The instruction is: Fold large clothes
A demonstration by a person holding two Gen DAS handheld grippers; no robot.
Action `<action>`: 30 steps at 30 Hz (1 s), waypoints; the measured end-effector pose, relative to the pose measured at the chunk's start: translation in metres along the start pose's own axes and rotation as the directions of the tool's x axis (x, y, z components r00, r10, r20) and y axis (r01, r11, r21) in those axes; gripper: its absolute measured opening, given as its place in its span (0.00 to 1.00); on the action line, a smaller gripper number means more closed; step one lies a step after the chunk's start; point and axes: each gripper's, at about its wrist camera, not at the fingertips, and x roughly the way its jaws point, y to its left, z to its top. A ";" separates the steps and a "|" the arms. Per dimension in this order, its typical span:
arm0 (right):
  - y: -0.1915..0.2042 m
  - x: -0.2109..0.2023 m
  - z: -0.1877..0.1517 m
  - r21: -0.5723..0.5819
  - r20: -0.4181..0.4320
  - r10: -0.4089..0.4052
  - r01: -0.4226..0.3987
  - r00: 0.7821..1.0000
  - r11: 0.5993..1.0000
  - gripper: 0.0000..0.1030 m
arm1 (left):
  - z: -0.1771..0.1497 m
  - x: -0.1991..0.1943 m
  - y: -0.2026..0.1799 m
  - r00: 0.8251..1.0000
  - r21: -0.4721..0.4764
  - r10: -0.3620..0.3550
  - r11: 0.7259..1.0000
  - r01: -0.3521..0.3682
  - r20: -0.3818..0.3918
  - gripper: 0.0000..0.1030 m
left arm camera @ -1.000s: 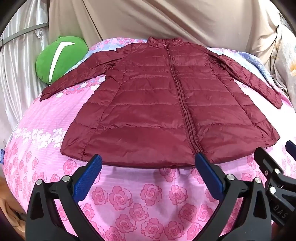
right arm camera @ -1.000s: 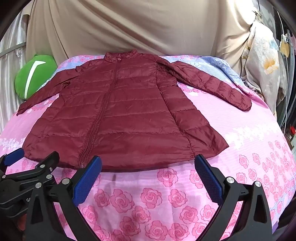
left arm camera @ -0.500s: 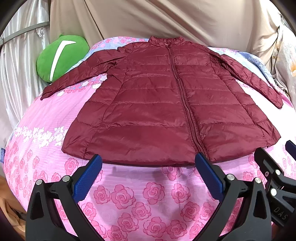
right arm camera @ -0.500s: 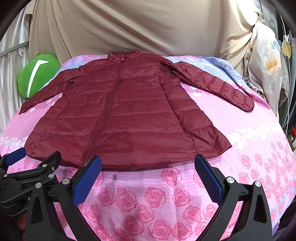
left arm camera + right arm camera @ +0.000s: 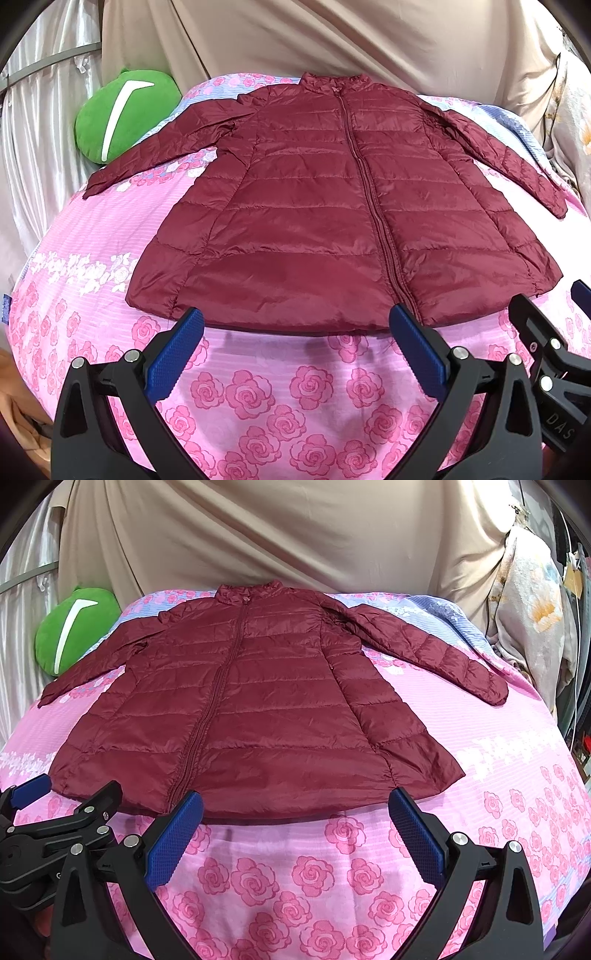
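Straight ahead, maroon puffer jacket (image 5: 332,221) lies collar-far, hem nearest; your left tongs (image 5: 295,354) and right tongs (image 5: 295,834) gape empty, equally near.

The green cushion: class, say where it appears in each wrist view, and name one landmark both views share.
Left wrist view: the green cushion sits upper left, just beyond the maroon jacket's outstretched sleeve.
Right wrist view: the green cushion sits at the far left edge, middle height.
Shared landmark: the jacket's collar, at the top of its zip.
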 end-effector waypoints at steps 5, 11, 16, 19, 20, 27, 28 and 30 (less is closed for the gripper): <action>0.001 0.000 0.002 0.001 0.005 0.001 -0.001 1.000 1.000 0.95 | 0.001 -0.001 0.000 1.000 0.001 0.003 1.000 -0.003 0.008 0.95; 0.000 0.000 0.002 0.003 0.007 0.002 -0.002 1.000 1.000 0.95 | 0.001 -0.001 0.000 1.000 0.002 0.005 1.000 -0.005 0.012 0.95; 0.000 0.000 0.002 0.003 0.007 0.002 -0.002 1.000 1.000 0.95 | 0.002 -0.002 0.000 1.000 0.003 0.007 1.000 -0.007 0.012 0.95; 0.000 0.000 0.001 0.003 0.008 0.001 -0.001 1.000 1.000 0.95 | 0.003 -0.001 0.001 1.000 0.005 0.008 1.000 -0.008 0.012 0.95; 0.000 0.000 0.002 0.003 0.008 0.002 -0.002 1.000 1.000 0.95 | 0.004 -0.002 0.000 1.000 0.005 0.009 1.000 -0.009 0.012 0.95; 0.001 0.001 0.002 0.003 0.008 0.001 -0.001 1.000 1.000 0.95 | 0.006 -0.001 0.000 1.000 0.008 0.013 1.000 -0.013 0.014 0.95; 0.001 0.001 0.002 0.003 0.008 0.002 -0.002 1.000 1.000 0.95 | 0.005 -0.001 0.000 1.000 0.008 0.013 1.000 -0.013 0.013 0.95; 0.001 0.002 0.003 0.004 0.006 0.004 -0.004 1.000 1.000 0.95 | 0.005 -0.001 0.000 1.000 0.007 0.012 1.000 -0.012 0.013 0.95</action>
